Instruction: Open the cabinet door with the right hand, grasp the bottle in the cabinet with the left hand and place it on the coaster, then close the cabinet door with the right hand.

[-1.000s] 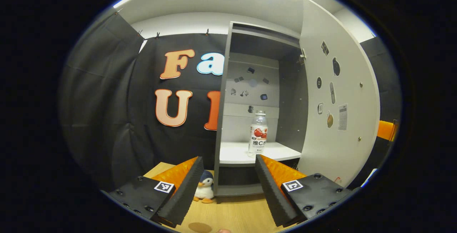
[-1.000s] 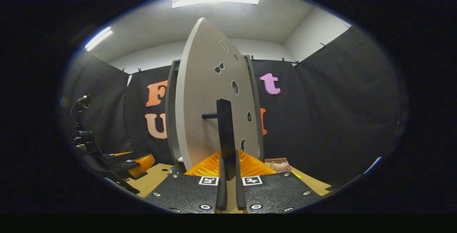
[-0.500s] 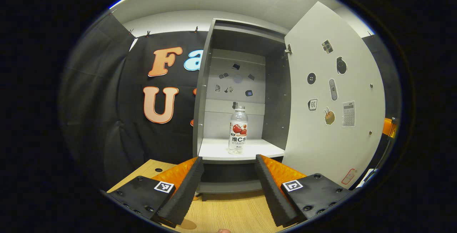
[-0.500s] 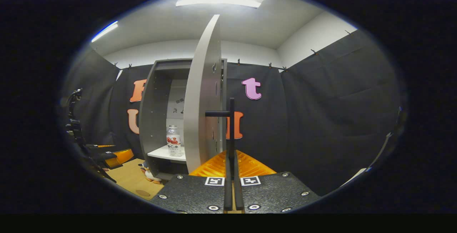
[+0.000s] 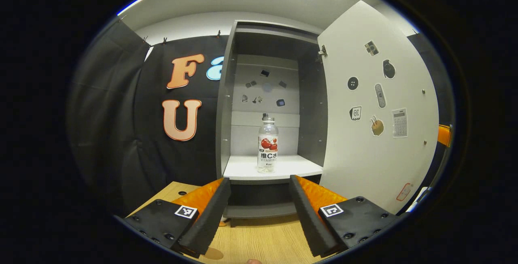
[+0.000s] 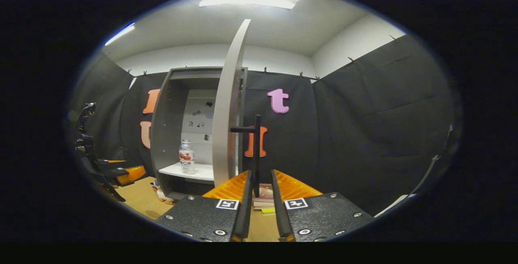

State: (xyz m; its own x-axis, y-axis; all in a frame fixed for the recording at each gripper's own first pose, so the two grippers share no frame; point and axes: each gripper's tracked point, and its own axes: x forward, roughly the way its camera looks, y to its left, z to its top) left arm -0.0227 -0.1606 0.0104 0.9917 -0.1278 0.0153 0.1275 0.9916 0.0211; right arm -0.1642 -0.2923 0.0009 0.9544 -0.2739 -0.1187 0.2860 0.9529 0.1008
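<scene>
The door (image 5: 376, 110) stood open; the bottle (image 5: 267, 144) sat at twelve o'clock before the left hand-held gripper (image 5: 259, 211) (fingers wide). The right hand-held gripper (image 6: 261, 207) straddled the handle (image 6: 256, 150), slightly parted.

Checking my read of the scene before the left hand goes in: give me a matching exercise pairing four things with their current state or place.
Things:
1. cabinet door
2. bottle
3. left gripper
4. right gripper

States:
A. upright on the cabinet's white shelf
B. fingers wide apart, short of the cabinet, holding nothing
C. swung open
D. fingers slightly apart on either side of the door handle

Pairs: 1-C, 2-A, 3-B, 4-D
</scene>
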